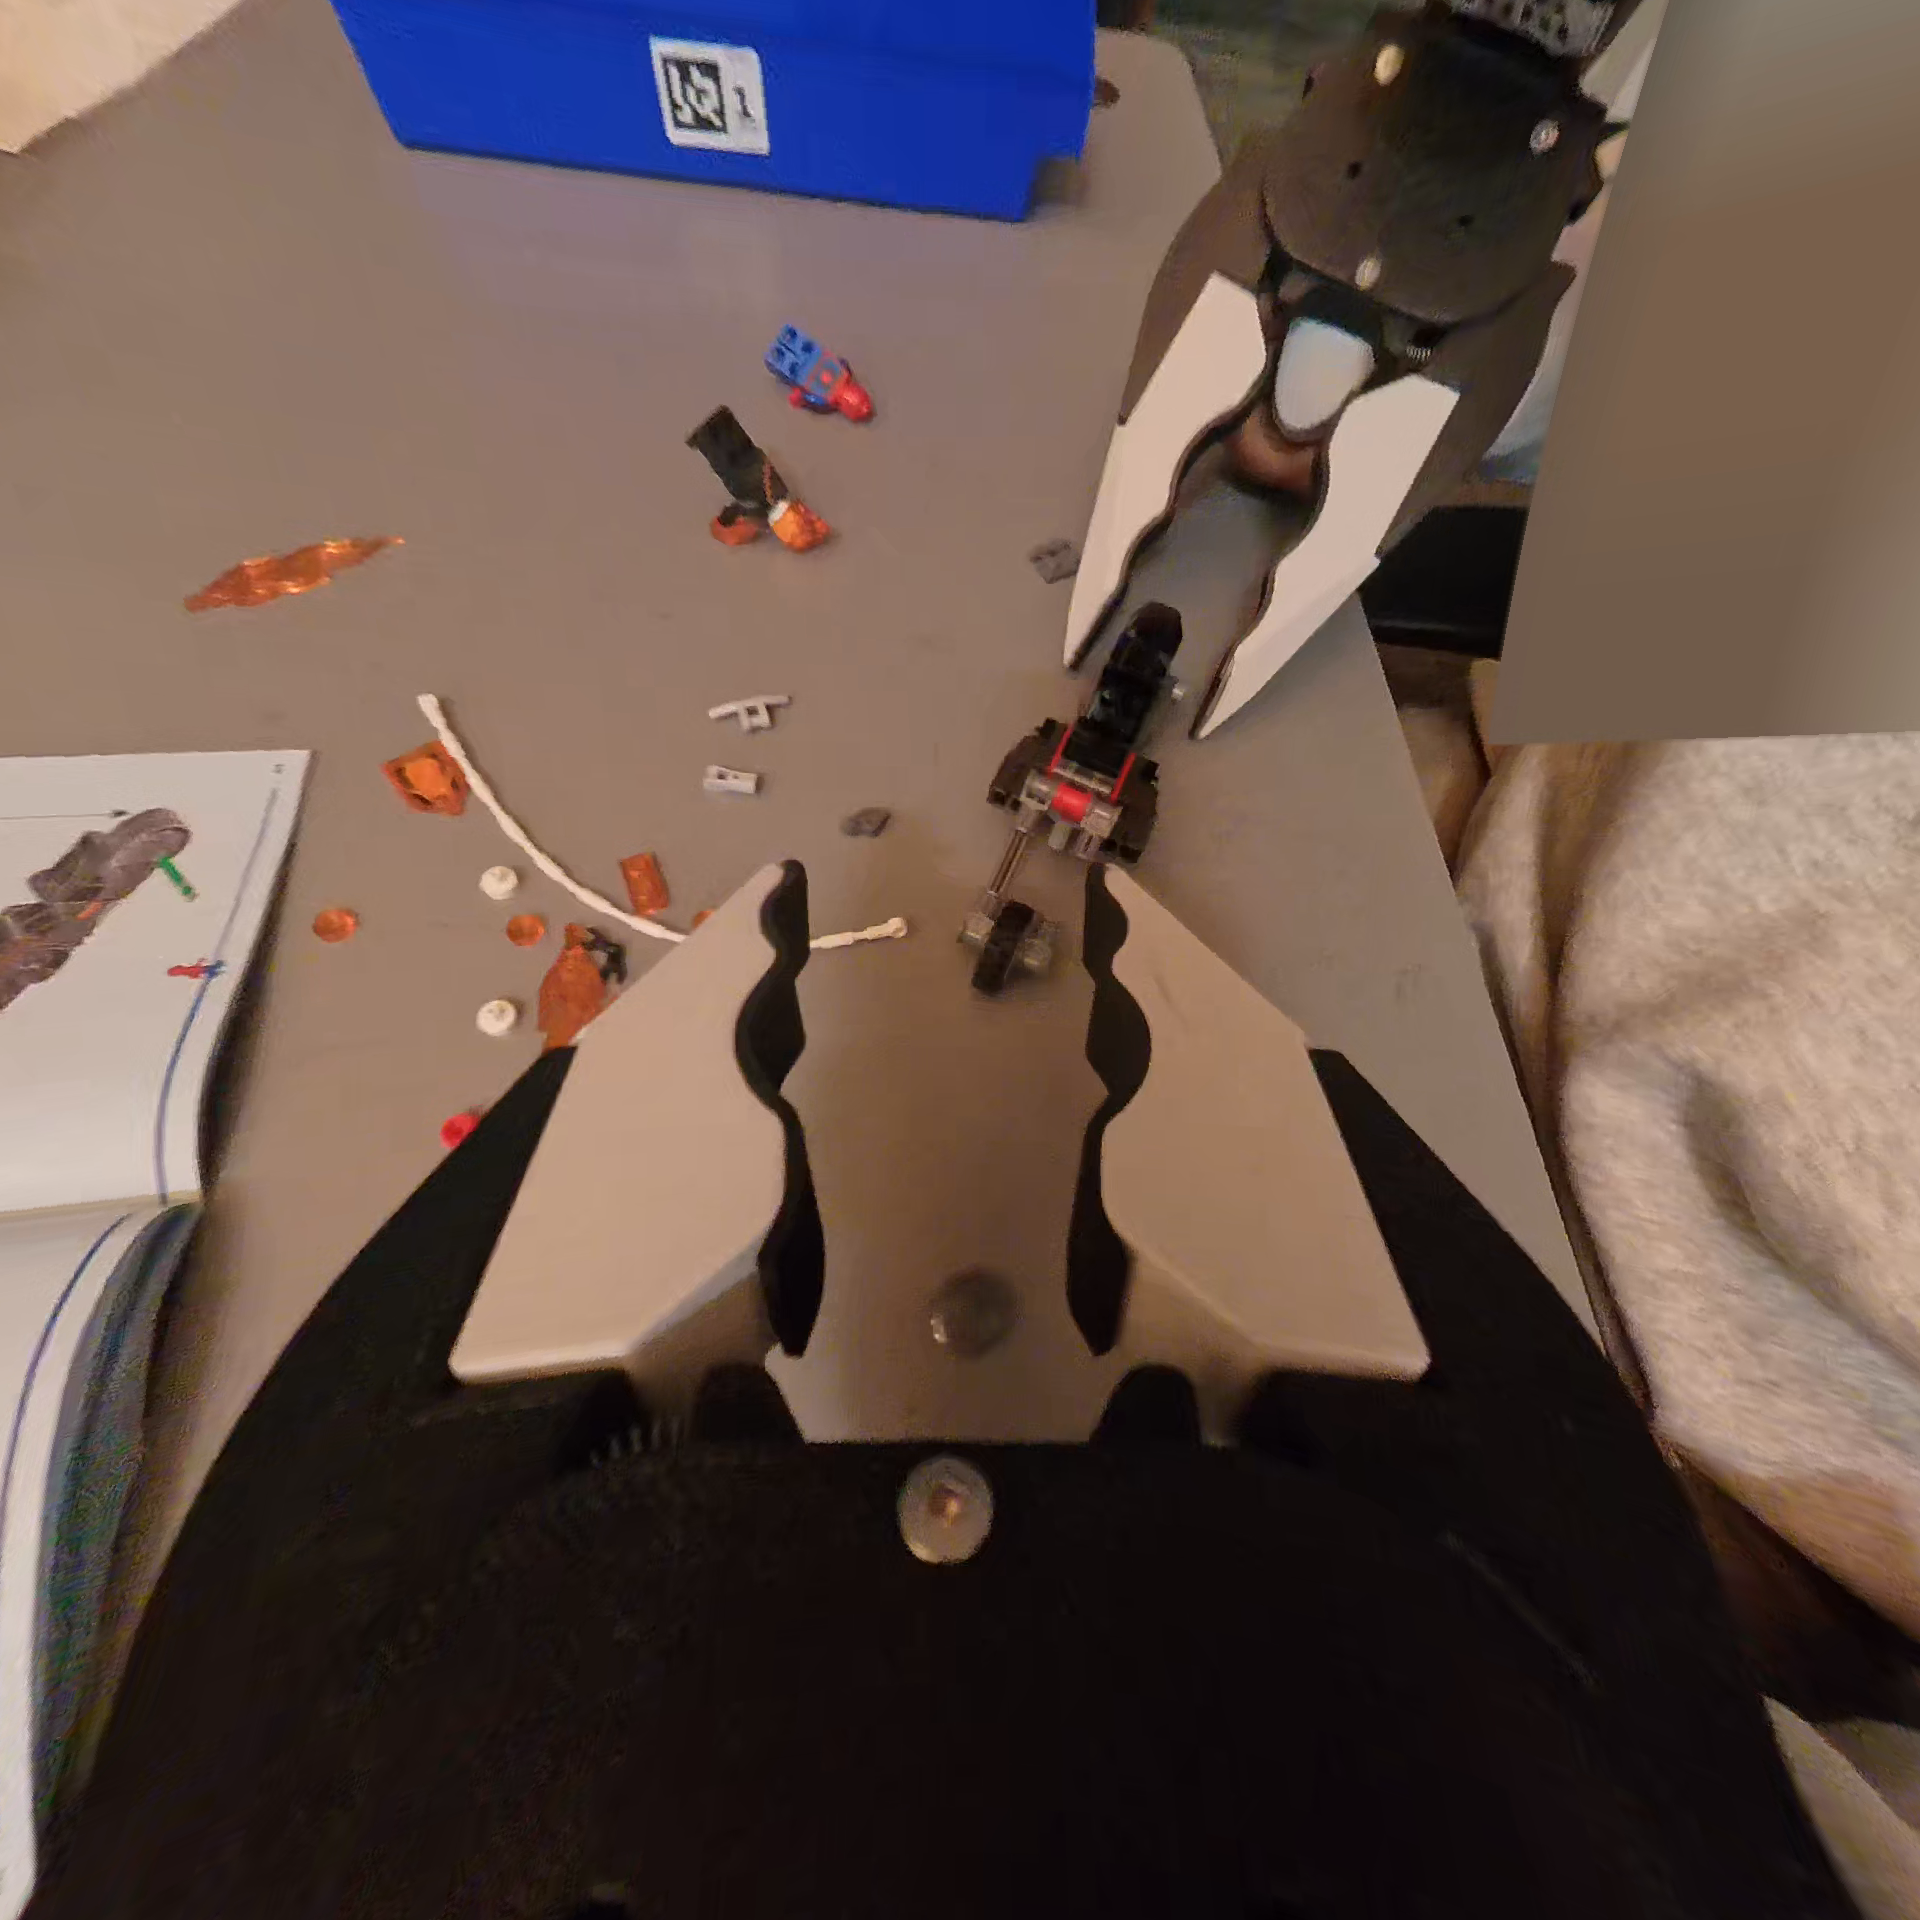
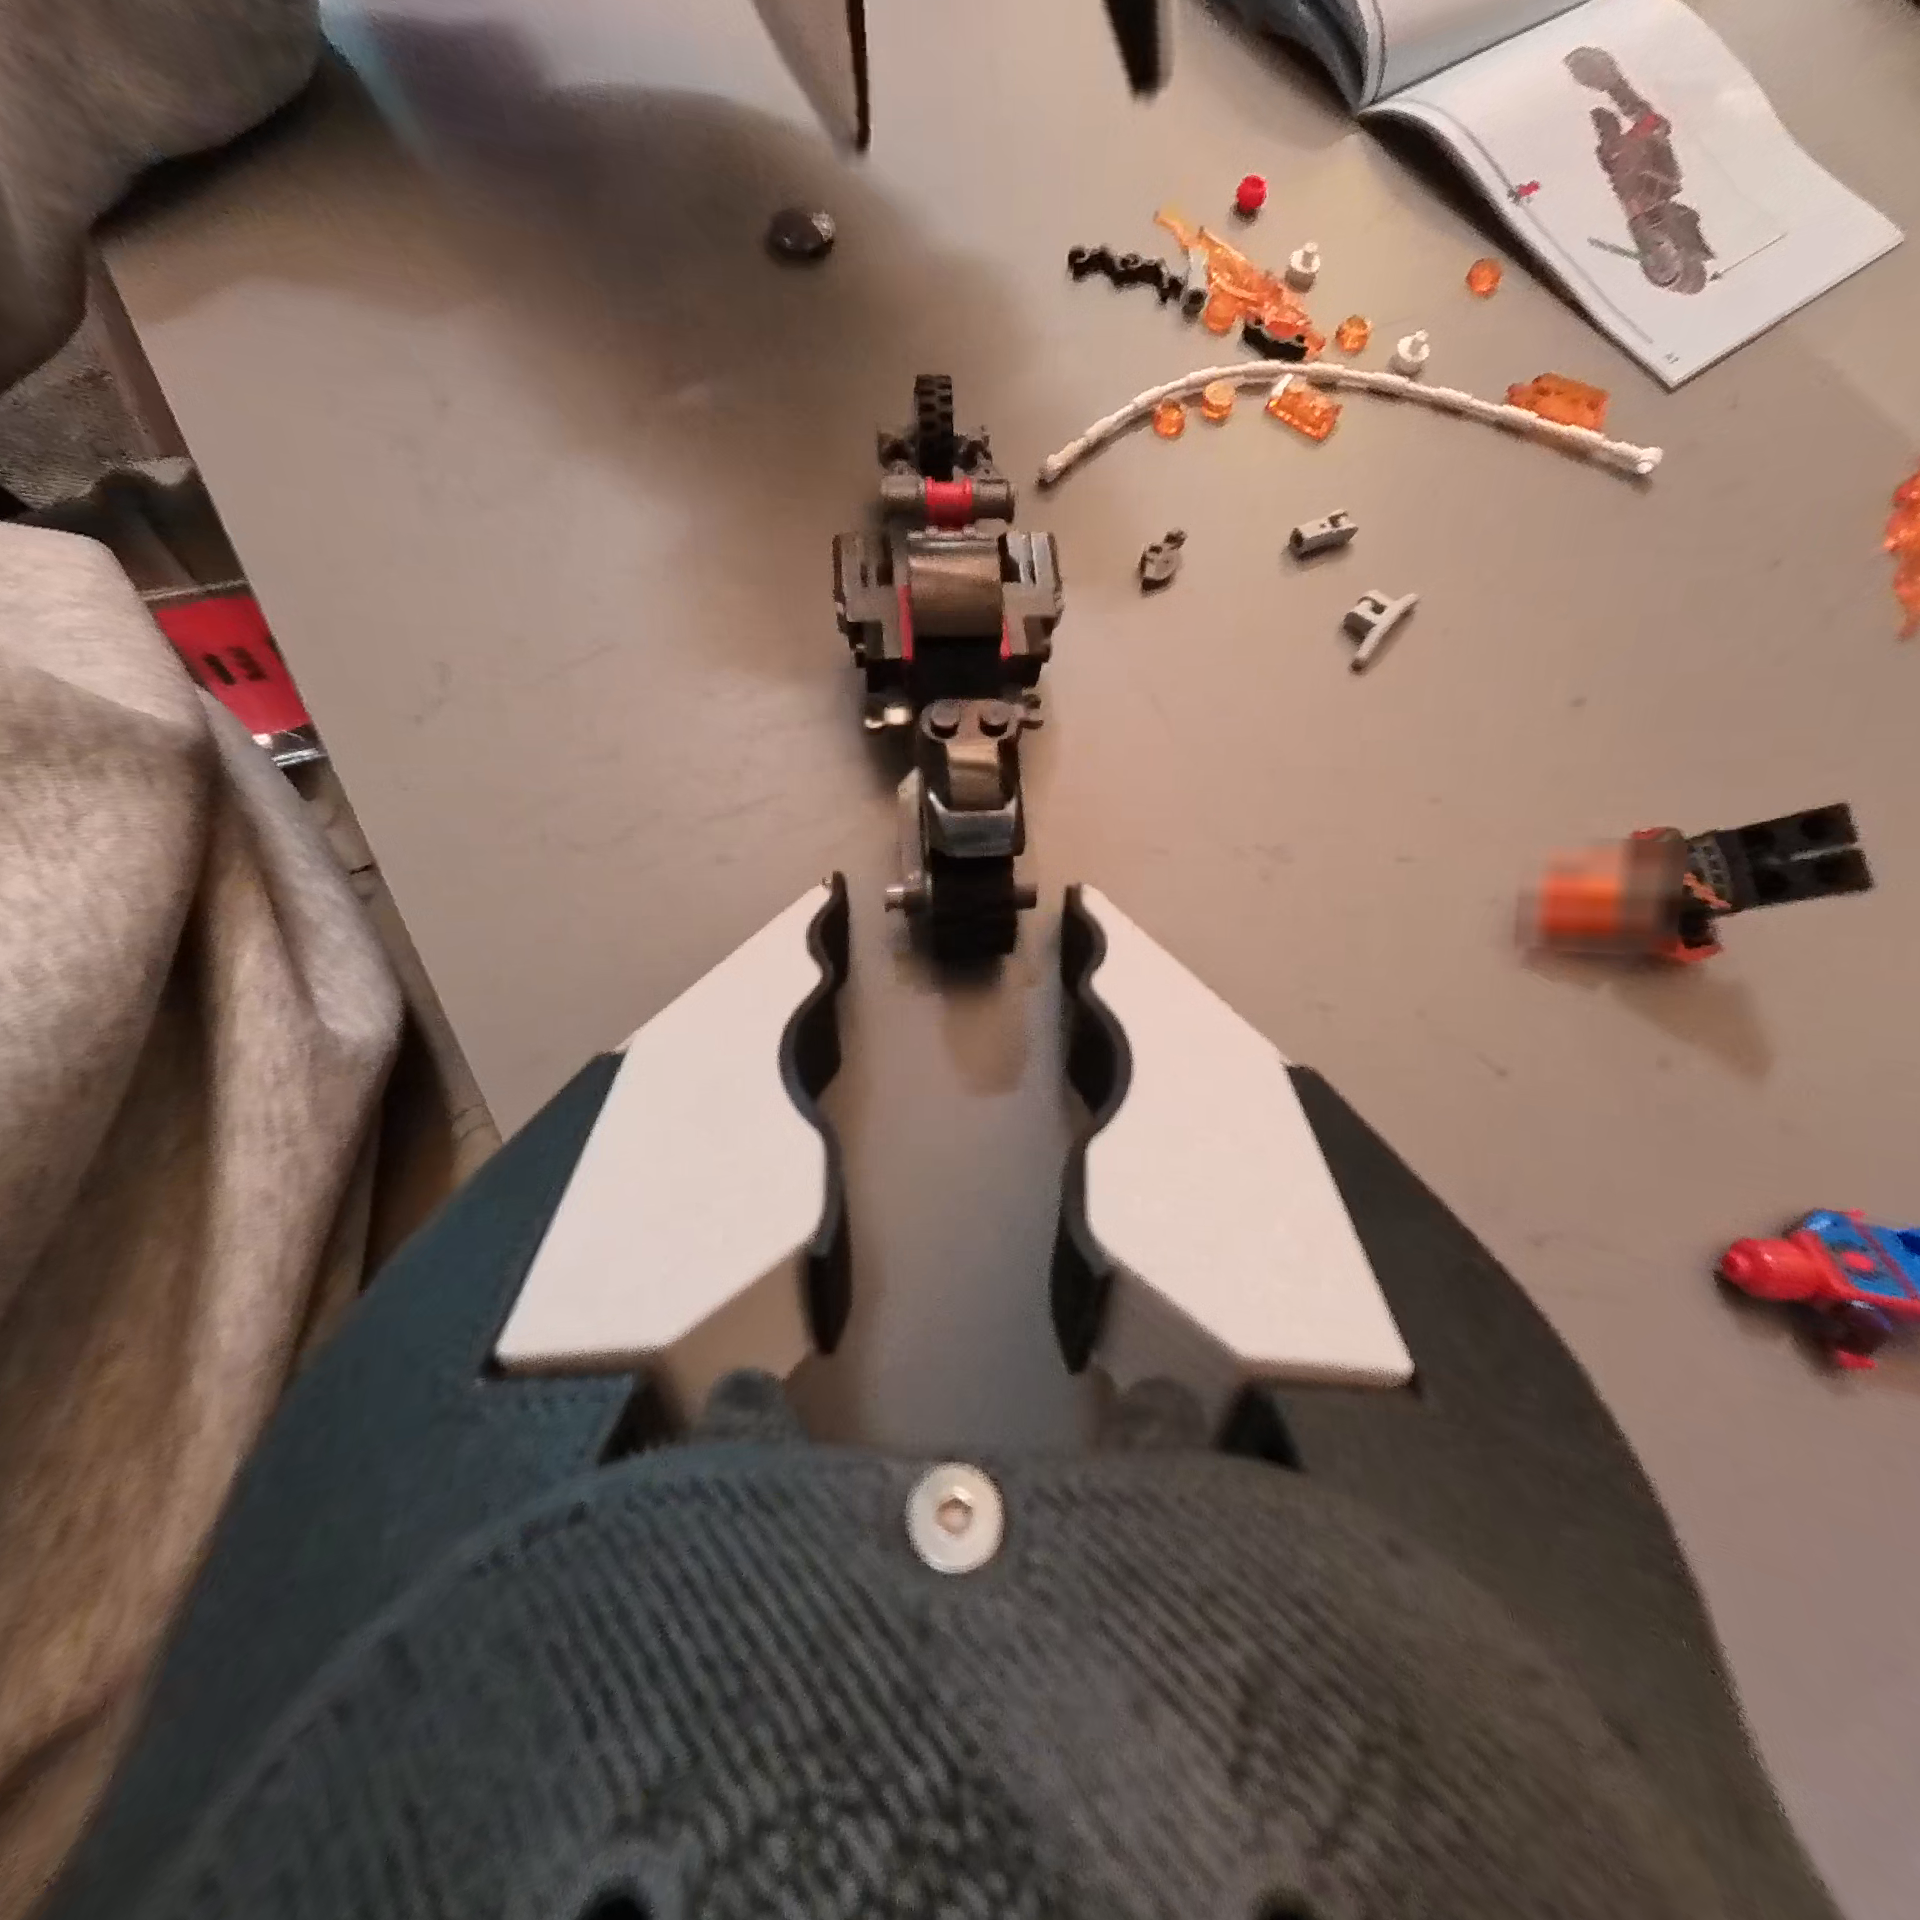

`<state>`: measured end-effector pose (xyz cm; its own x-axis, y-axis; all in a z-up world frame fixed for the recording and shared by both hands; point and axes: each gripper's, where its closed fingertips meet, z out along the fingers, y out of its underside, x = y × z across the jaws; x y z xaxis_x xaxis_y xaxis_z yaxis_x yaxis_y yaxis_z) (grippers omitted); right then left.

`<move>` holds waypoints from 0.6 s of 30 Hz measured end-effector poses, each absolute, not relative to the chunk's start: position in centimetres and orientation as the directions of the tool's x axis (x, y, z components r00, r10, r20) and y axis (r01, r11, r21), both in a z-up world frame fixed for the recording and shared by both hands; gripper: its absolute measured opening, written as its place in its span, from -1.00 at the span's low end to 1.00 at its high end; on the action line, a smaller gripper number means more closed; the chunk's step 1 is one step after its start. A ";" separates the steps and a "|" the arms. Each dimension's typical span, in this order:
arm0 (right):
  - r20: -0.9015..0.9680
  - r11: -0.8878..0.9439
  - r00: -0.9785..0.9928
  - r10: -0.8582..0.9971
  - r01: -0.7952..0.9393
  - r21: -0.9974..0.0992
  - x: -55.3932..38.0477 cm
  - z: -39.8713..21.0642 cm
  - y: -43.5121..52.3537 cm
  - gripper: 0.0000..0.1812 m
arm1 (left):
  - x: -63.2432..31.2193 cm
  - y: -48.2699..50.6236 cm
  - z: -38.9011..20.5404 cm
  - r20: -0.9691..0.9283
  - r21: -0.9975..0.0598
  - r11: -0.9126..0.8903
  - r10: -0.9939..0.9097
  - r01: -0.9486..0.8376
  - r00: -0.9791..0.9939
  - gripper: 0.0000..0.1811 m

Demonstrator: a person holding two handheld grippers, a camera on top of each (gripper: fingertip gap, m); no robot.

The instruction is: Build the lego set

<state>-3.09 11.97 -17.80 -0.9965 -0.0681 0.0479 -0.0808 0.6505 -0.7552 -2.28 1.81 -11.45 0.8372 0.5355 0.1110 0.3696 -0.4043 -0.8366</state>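
A black, grey and red lego motorcycle [image 1: 1081, 790] stands on the grey table [image 1: 416, 364], near its right edge. My left gripper [image 1: 945, 883] is open and empty; the bike's front wheel [image 1: 1008, 940] lies just inside its gap, near the right finger. My right gripper [image 2: 954, 896] is open, with the rear wheel [image 2: 971, 914] between its fingertips and no contact visible. The right gripper also shows in the left wrist view [image 1: 1143, 691], facing mine across the motorcycle [image 2: 951, 623].
Loose parts lie left of the bike: a white string [image 1: 520, 821], orange flame pieces [image 1: 291, 571], small grey pieces [image 1: 748, 712] and two minifigures [image 1: 821, 379] [image 1: 753, 483]. An open instruction booklet [image 1: 125, 966] is at the left, a blue bin [image 1: 727, 94] at the back, and beige cloth [image 1: 1714, 1039] beyond the table's right edge. Some 12 cm of space lies between my two pairs of fingers.
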 end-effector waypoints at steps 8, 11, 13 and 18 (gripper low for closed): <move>0.091 0.625 -0.994 -0.054 -0.105 -0.773 -3.2 -17.4 11.9 -0.58 | -1.5 5.6 -13.9 0.134 -0.787 -0.494 0.448 0.370 0.884 -0.36; 0.090 0.617 -0.994 -0.057 -0.106 -0.780 -3.1 -17.1 11.9 -0.58 | -1.6 7.0 -14.6 0.105 -0.771 -0.534 0.431 0.347 0.896 -0.31; 0.100 0.610 -0.993 -0.062 -0.117 -0.784 -2.9 -16.8 11.9 -0.60 | -1.7 7.9 -14.7 0.081 -0.770 -0.549 0.420 0.325 0.904 -0.29; 0.111 0.605 -0.992 -0.067 -0.129 -0.786 -2.5 -16.5 12.0 -0.65 | -2.1 10.0 -15.8 0.046 -0.744 -0.594 0.410 0.305 0.911 -0.26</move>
